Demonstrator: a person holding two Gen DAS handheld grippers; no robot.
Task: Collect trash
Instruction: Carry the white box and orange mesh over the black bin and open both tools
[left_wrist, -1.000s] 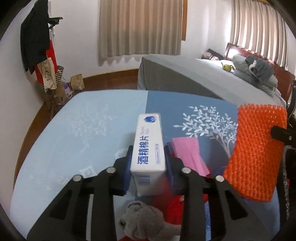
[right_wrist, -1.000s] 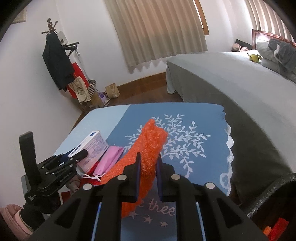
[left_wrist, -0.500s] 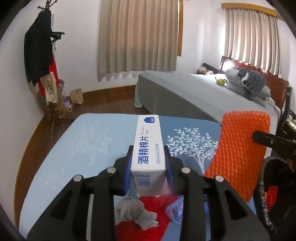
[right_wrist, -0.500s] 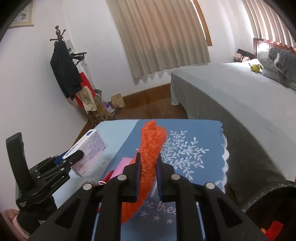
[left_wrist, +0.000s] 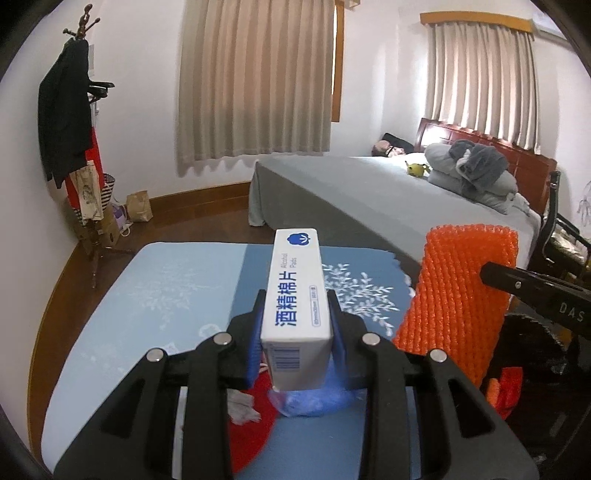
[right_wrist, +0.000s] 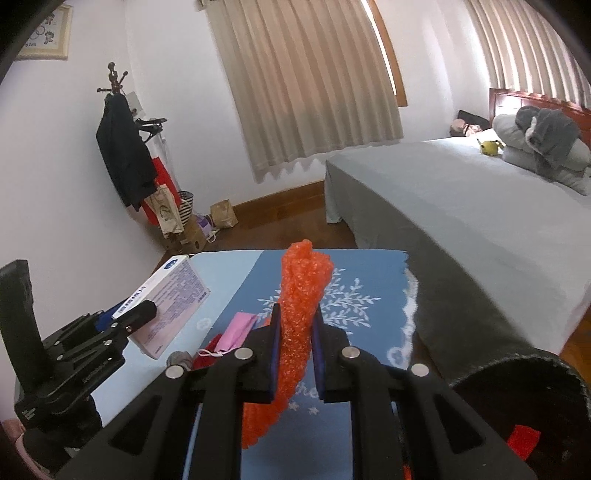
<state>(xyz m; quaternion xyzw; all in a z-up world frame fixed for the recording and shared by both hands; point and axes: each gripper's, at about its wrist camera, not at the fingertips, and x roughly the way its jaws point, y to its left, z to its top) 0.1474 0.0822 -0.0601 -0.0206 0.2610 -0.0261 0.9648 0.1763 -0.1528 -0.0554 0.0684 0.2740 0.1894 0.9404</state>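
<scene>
With the left gripper (left_wrist: 295, 325) clamping the white box (left_wrist: 295, 295) and the right gripper (right_wrist: 295, 343) pinching the orange foam net (right_wrist: 299, 314), carry both level to the black bin (right_wrist: 524, 398) (near right), I'd say.

White box (left_wrist: 297, 295): "酒精棉片", "Alcohol Pads". Right tongs (left_wrist: 532, 291) arm: "DAS". Blue cloth (right_wrist: 369, 295): "thee".

White box (left_wrist: 295, 295) with blue print, barcode on its end. Foam net (left_wrist: 458, 295) bright orange, bumpy mesh texture. Surface (left_wrist: 177, 288) half pale blue, half darker blue with white leaf-branch print. Pouch (right_wrist: 240, 328) pink. Bed (right_wrist: 461, 192) cover grey. Curtains (left_wrist: 255, 81) beige.
</scene>
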